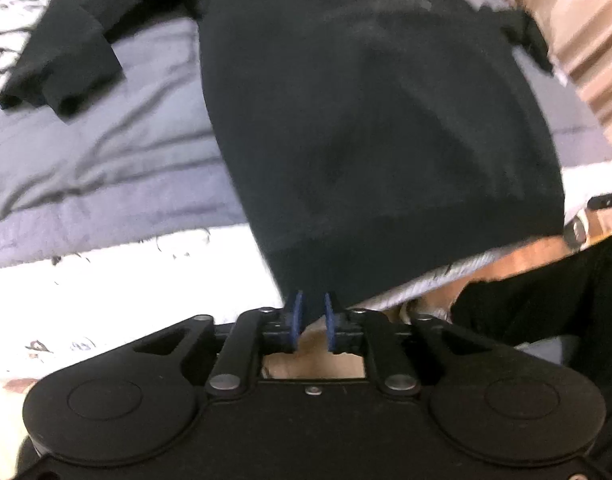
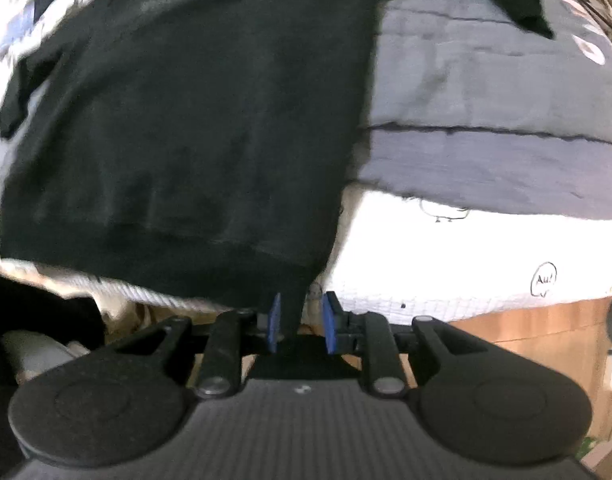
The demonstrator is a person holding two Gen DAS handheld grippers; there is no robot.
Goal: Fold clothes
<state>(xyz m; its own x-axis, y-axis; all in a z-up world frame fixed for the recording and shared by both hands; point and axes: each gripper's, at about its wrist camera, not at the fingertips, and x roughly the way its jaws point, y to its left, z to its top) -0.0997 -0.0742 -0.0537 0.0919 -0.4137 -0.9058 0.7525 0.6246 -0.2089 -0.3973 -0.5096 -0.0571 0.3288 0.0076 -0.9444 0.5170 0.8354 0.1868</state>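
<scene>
A black sweatshirt (image 1: 366,120) lies spread face up on a bed, one sleeve (image 1: 61,68) flung out to the left. In the left wrist view its lower left hem corner ends right at the tips of my left gripper (image 1: 312,320), whose blue pads (image 1: 295,320) stand a little apart and do not press on the cloth. In the right wrist view the same sweatshirt (image 2: 185,120) fills the left half. Its lower right hem corner runs down as a narrow black strip between the blue pads (image 2: 273,322) of my right gripper (image 2: 299,322), which is shut on it.
A grey-blue blanket (image 1: 105,152) covers the bed under the sweatshirt, over a white printed sheet (image 2: 486,256) at the near edge. Wooden floor (image 2: 546,332) shows below the bed. A person's wrist with a watch (image 1: 578,232) and dark clothing (image 1: 546,304) sit at the right.
</scene>
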